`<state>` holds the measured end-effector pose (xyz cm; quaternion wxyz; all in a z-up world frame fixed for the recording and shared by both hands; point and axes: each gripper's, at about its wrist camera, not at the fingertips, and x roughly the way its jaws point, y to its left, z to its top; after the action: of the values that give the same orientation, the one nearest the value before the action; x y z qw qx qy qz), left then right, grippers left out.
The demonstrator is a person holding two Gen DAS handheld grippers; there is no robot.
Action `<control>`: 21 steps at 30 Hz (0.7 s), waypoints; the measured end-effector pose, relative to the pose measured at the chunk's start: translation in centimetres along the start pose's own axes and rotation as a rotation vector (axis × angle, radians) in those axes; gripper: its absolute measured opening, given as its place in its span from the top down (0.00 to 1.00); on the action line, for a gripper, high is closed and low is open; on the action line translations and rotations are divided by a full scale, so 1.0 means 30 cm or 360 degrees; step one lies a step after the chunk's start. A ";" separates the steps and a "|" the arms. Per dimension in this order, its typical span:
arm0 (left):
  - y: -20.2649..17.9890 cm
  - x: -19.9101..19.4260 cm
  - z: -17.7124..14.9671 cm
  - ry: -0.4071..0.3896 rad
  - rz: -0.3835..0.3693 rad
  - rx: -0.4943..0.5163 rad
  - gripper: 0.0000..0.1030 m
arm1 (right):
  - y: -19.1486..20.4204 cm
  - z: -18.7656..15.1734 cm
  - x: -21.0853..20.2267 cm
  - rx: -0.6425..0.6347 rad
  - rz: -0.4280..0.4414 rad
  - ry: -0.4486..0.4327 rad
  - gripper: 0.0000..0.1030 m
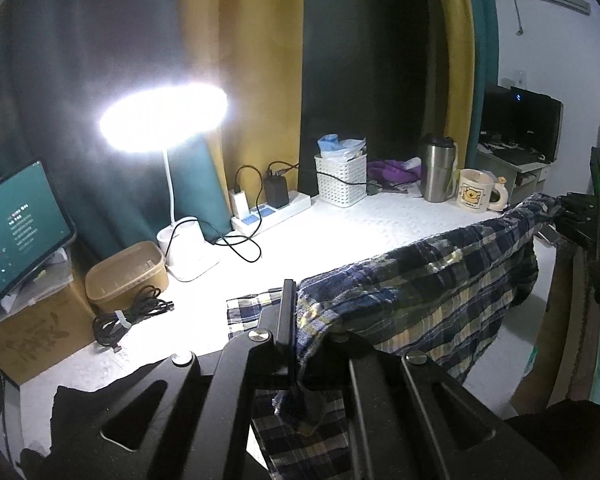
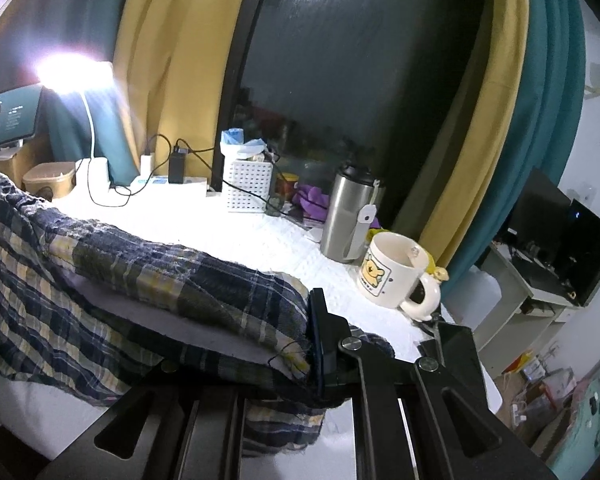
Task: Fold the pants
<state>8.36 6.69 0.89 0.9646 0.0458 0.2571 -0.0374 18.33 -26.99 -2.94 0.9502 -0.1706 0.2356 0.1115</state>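
Pants (image 1: 420, 288): plaid, lifted, stretched between both claws above white table (image 1: 340, 224); one part lying flat at 6 o'clock.
Left gripper (image 1: 296, 344): clamped on one cloth end.
Right gripper (image 2: 320, 344): clamped on other end, mug (image 2: 392, 272) at 1 o'clock.
Done: edge picked up, probably mid-fold.
Left: laying down, smoothing, further folds.

A lit lamp (image 1: 164, 120), steel tumbler (image 2: 348, 216) and bear mug (image 2: 396, 272) stand on the table (image 1: 340, 232).
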 end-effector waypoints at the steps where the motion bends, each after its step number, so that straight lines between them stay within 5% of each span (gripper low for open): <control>1: 0.010 0.016 0.001 0.0011 -0.0002 -0.0008 0.99 | 0.005 0.007 0.018 -0.0003 0.0005 0.0010 0.90; 21: 0.187 0.377 -0.023 0.0272 -0.0056 -0.0135 0.96 | 0.073 0.060 0.362 -0.0046 0.0051 0.0259 0.90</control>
<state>18.35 11.80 -4.97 0.9394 0.0034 0.3405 -0.0394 27.82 -22.88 -7.29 0.9234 -0.1891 0.3132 0.1160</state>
